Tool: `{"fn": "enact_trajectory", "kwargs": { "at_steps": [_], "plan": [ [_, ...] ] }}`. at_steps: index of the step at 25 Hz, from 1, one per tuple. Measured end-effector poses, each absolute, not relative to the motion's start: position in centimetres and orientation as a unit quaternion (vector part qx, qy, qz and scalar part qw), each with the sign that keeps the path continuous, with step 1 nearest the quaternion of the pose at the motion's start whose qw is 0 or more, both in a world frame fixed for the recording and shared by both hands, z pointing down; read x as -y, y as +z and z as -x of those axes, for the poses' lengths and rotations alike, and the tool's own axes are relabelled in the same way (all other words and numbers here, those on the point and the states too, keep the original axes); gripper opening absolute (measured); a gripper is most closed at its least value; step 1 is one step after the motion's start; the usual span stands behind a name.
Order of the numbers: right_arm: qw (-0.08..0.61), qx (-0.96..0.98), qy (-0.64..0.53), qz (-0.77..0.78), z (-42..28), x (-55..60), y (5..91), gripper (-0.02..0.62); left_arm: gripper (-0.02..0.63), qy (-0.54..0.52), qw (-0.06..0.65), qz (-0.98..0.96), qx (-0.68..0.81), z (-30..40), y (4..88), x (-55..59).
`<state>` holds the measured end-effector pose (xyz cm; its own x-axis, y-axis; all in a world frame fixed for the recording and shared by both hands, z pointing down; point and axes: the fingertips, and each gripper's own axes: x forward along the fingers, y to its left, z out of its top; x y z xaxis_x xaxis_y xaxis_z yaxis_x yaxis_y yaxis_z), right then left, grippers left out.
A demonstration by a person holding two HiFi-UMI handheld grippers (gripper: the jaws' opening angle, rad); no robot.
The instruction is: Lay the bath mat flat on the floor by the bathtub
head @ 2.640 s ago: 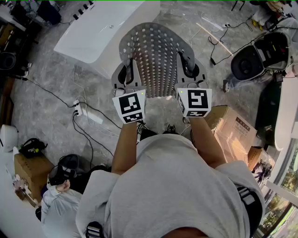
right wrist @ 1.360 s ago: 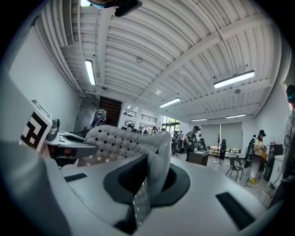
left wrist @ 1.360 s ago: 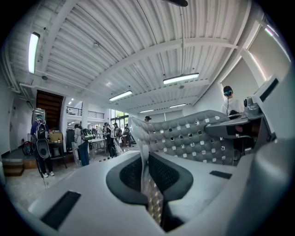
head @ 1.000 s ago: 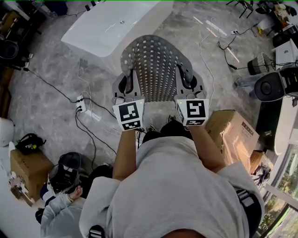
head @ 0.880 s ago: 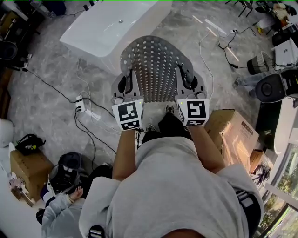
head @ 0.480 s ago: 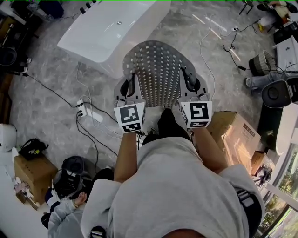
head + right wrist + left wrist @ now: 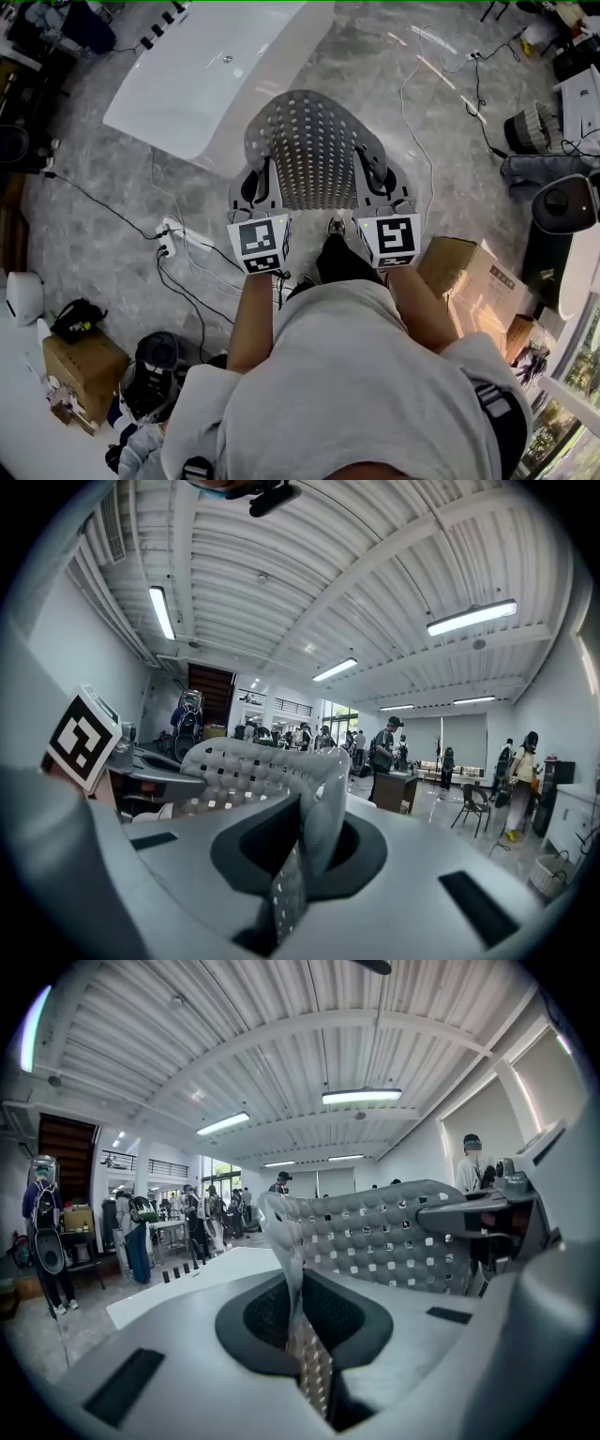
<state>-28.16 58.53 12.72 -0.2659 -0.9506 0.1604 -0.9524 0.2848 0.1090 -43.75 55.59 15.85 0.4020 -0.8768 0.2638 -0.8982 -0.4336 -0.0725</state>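
Observation:
A grey perforated bath mat [image 7: 314, 150] hangs stretched out in the air between my two grippers, above the marble floor. My left gripper [image 7: 255, 195] is shut on the mat's near left corner, and the mat [image 7: 375, 1237] runs off to the right from its jaws. My right gripper [image 7: 386, 192] is shut on the near right corner, with the mat [image 7: 262, 775] bending left from its jaws. The white bathtub [image 7: 211, 80] stands on the floor to the upper left of the mat.
Cables and a power strip [image 7: 169, 239] lie on the floor at left. A cardboard box [image 7: 469, 281] sits at right, another box [image 7: 80, 361] at lower left. A person crouches at bottom left by a dark bag [image 7: 155, 375]. Black equipment [image 7: 562, 202] stands at right.
The view has drifted a little; the mat and both grippers stay held out in front, now slightly farther from the bathtub in the picture. Both grips are unchanged.

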Motion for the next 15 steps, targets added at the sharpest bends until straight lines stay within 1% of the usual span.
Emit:
{"fn": "enact_trajectory", "kwargs": {
  "at_steps": [8,15],
  "plan": [
    [0.085,0.797,0.012,-0.598,23.2,-52.0,12.9,0.021,0.026,0.157,0.038,-0.841,0.517,38.4,16.6,-48.5],
    [0.093,0.785,0.016,-0.613,17.8,-49.1,13.9,0.021,0.027,0.156,0.049,-0.851,0.499,33.3,18.0,-45.1]
  ]
}}
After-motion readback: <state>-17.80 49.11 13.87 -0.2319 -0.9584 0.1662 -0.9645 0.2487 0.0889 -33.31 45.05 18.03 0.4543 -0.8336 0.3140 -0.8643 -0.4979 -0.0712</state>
